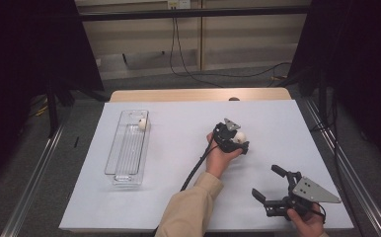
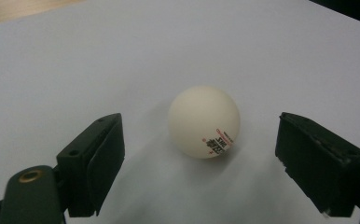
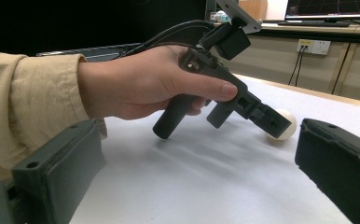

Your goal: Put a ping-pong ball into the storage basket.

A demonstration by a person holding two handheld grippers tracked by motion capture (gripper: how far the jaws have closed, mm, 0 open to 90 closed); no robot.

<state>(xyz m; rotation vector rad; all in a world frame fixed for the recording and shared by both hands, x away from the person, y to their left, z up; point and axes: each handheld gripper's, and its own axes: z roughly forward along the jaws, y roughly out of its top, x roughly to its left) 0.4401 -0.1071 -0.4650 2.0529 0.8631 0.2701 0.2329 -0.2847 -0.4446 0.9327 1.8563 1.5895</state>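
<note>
So a white ping-pong ball (image 2: 204,121) is sat on the white sheet covering the table (image 1: 178,197), right of centre in the high view, and the left gripper (image 1: 237,141) is brought down around it. In the left gripper view the ball is seen dead centre between the two black jaws, which are spread with a clear gap on each side, so nothing is pinched yet. From the right gripper view the ball (image 3: 284,124) is seen peeking out behind the tip of the left gripper, resting on the table. The right gripper (image 1: 267,187) is parked in the lower right of the high view, jaws wide apart and nothing between them. A clear plastic tray (image 1: 127,163) is laid out on the left of the frame with a second ball (image 1: 142,124) already tucked in its far end, so this one is probably meant to be dropped in there too. Handling-wise, the ball is judged to be super light, hollow, smooth and prone to rolling or squirting out if it's squeezed off-centre. It's best taken across its widest middle, with a gentle squeeze, since the shell can be dented if it's crushed.
</note>
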